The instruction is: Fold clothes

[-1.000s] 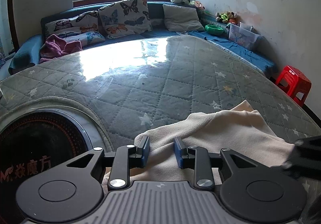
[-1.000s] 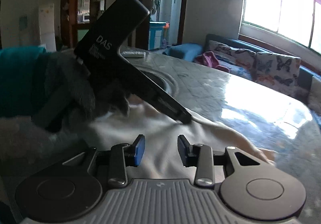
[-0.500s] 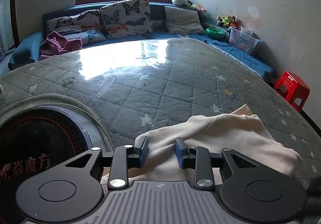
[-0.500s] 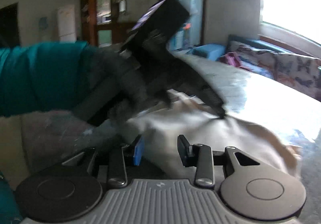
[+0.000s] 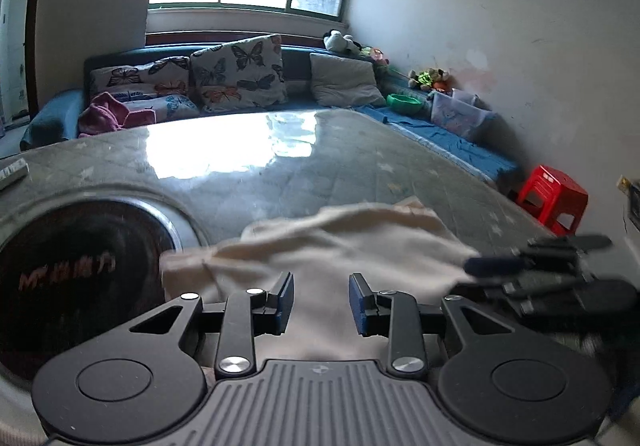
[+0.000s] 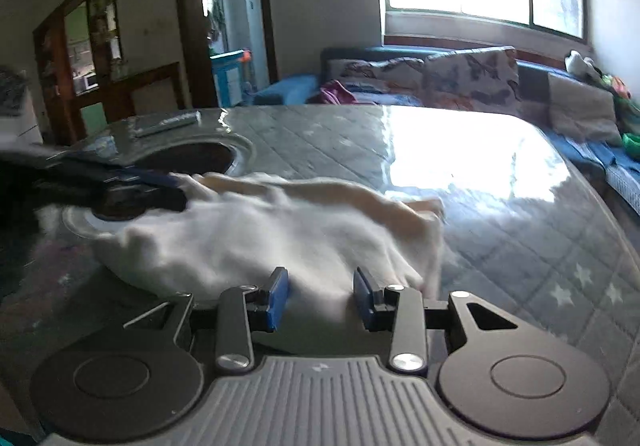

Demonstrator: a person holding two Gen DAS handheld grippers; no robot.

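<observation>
A cream fleece cloth [image 5: 340,242] hangs bunched and blurred just over the glass-topped table [image 5: 360,166]. My left gripper [image 5: 320,298] has the cloth filling the narrow gap between its blue pads, closed on one end. At that view's right edge, the right gripper [image 5: 480,266] reaches the cloth's other corner. In the right wrist view the cloth [image 6: 260,234] humps up into my right gripper [image 6: 320,294], whose pads pinch a fold. The left gripper [image 6: 168,184] shows dark and blurred at the cloth's far left corner.
A round dark cooker plate [image 5: 80,266] is set into the table's left part, right beside the cloth. A remote [image 6: 168,120] lies beyond it. A sofa with butterfly cushions [image 5: 236,74] runs along the far side, and a red stool [image 5: 552,198] stands at the right wall.
Both grippers have swung sideways and the cloth has come up off the table, stretched between them. The gloved hand and teal sleeve have left the middle of the right wrist view.
</observation>
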